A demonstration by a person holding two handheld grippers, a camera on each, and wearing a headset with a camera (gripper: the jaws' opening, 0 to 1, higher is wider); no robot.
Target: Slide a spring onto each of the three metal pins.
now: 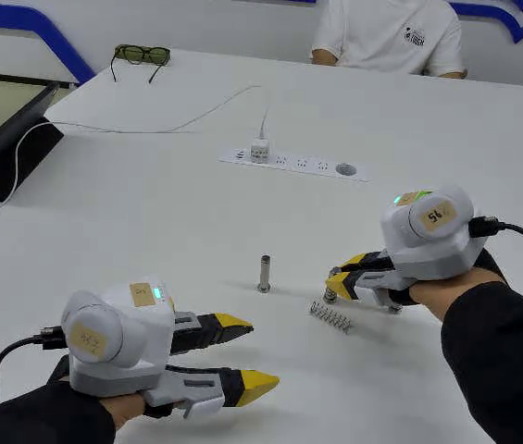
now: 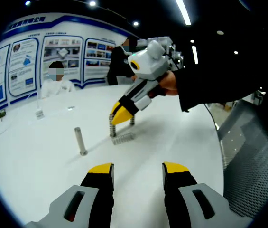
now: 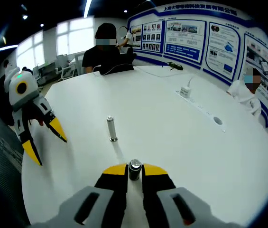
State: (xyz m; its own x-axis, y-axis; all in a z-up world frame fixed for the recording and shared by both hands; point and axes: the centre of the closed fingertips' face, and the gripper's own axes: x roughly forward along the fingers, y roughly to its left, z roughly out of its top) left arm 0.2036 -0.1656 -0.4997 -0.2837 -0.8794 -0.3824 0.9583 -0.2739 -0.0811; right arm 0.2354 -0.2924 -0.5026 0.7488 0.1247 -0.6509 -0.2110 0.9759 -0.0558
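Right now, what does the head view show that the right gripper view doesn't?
Head view: a spring lying beside the right gripper. Right gripper view: wall posters, and the top of the gripped pin between its jaws. Both: the free pin standing alone, the power strip and the left gripper, open.
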